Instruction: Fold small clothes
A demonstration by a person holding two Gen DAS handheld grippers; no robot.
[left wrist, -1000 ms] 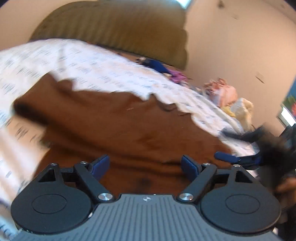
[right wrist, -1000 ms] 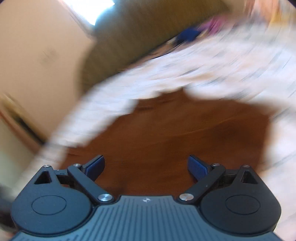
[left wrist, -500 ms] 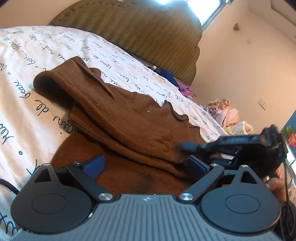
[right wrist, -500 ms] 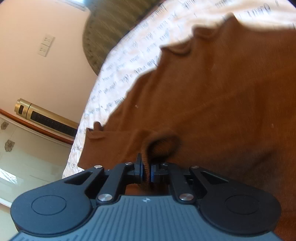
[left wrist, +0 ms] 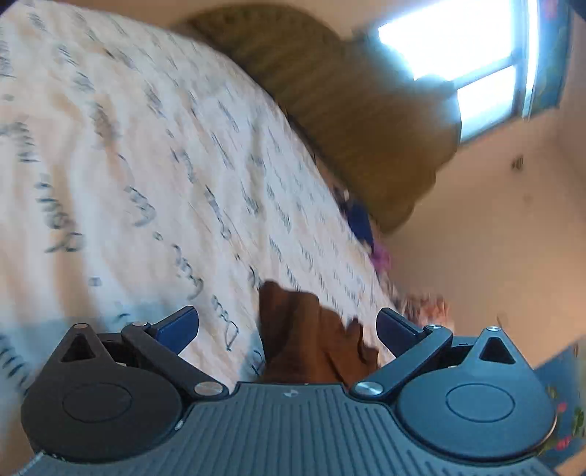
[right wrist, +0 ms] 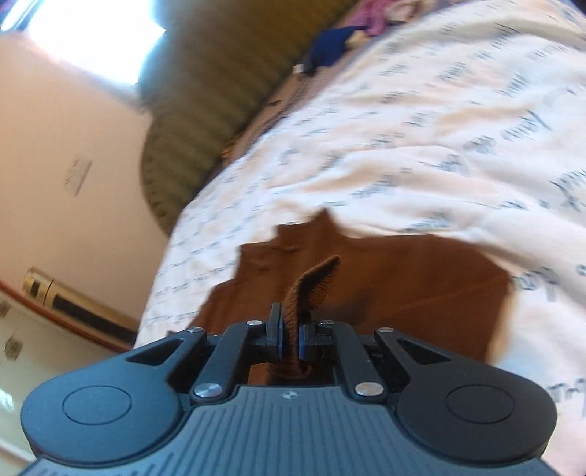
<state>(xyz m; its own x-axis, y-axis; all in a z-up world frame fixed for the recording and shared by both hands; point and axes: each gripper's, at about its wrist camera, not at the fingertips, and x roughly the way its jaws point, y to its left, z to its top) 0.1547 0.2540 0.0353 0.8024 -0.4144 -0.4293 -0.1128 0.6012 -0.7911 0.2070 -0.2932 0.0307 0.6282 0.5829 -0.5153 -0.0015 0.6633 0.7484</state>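
Right tongs (right wrist: 289,335) are clamped tight on a pinch of the one brown garment (right wrist: 384,289), with a little flap of knit sticking up past the pads. My guess is that's an edge or sleeve being lifted so it can be carried across for a fold. The rest of the garment lies spread fairly flat on the bed sheet (right wrist: 421,139) just beyond the grip, its notched edge toward the headboard end.

Left tongs (left wrist: 287,326) are spread wide with nothing between them. From that side only a crumpled bit of the brown garment (left wrist: 311,340) shows low between the fingers, and I can't tell whether it's touching them. Probably that hand is free so it can pin or grab another edge, though the view is really blurry.

Further out: one white sheet with script lettering, one olive ribbed headboard (right wrist: 219,73), and one window (left wrist: 457,47). At the far edge of the bed there's a dark blue item (right wrist: 329,47) and something pinkish-purple (right wrist: 373,18) beside it. Could be more clothes waiting, too smeared to count properly.
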